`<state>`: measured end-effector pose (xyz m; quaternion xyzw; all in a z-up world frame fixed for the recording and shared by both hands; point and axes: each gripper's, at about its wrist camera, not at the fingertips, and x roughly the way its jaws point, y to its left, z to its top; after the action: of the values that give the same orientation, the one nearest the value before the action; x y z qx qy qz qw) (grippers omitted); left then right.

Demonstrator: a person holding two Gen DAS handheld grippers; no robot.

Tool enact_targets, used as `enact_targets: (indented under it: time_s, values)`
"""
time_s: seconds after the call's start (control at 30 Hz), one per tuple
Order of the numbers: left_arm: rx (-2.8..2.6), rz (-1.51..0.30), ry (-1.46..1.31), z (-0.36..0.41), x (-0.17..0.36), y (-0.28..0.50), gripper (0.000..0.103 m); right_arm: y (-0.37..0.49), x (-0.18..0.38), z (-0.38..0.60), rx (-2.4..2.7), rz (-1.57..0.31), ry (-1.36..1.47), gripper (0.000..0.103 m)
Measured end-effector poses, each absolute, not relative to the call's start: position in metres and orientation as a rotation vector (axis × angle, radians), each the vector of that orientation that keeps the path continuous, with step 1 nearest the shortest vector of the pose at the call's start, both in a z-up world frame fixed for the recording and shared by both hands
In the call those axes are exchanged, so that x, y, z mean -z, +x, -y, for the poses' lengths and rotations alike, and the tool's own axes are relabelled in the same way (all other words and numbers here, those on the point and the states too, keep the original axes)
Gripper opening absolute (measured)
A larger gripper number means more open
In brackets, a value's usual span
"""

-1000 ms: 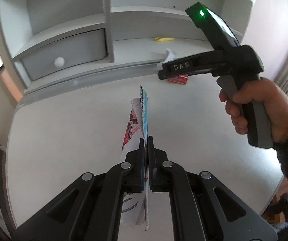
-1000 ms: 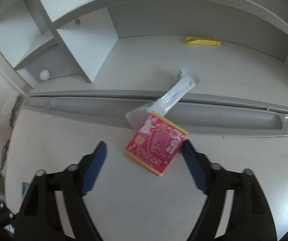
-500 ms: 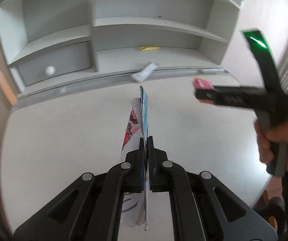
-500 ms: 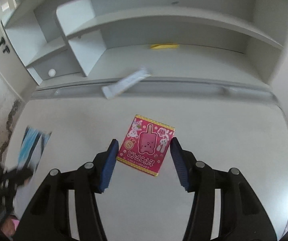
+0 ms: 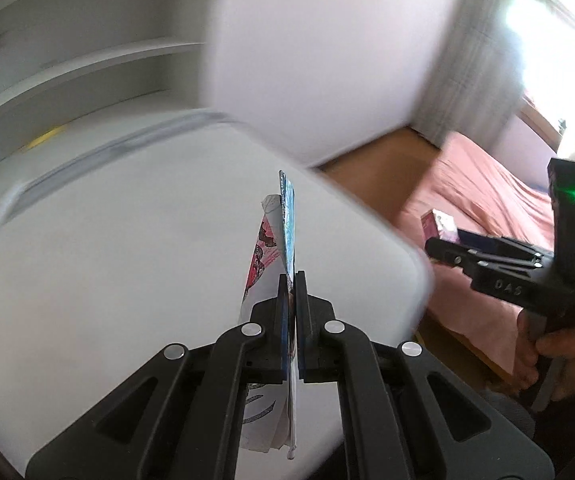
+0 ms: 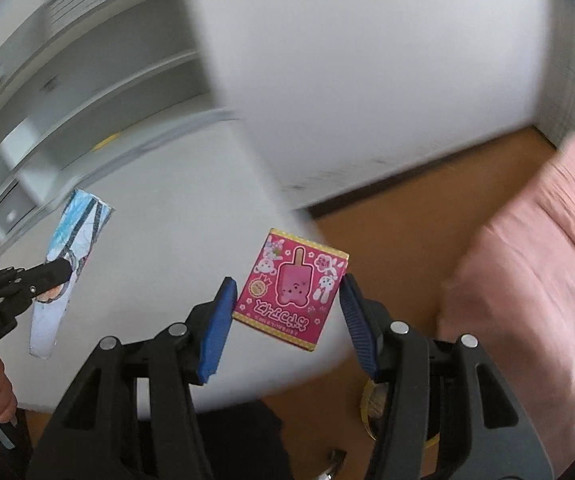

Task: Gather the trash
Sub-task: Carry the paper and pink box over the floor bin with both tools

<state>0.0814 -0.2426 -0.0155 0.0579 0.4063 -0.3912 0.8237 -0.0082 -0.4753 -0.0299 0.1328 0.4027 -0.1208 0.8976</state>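
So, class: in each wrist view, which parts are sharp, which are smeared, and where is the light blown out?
Left wrist view: the left tongs and paper wrapper are sharp; shelves and desk edge smear; the window is blown out. Right wrist view: the right tongs and pink box stay crisp; wall, floor and pink bedding streak with motion blur, and edges bend from the fisheye.

My right tool (image 5: 443, 248), at three o'clock in the left wrist view, reads "DAS" on its body. The pink box (image 6: 292, 289) carries yellow lettering I cannot read.
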Motion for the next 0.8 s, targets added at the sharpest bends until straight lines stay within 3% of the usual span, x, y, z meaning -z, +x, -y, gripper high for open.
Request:
enact_targets:
  time_s: [0.33, 0.8]
  values:
    - [1.176, -0.901, 0.3, 0.423, 0.049, -0.002, 0.002, -0.132, 0.097, 0.607, 0.52, -0.894, 0.505, 0.053]
    - [1.23, -1.057, 0.453, 0.51, 0.131, -0.027, 0.001, -0.156, 0.191, 0.651, 0.515, -1.104, 0.622, 0.053]
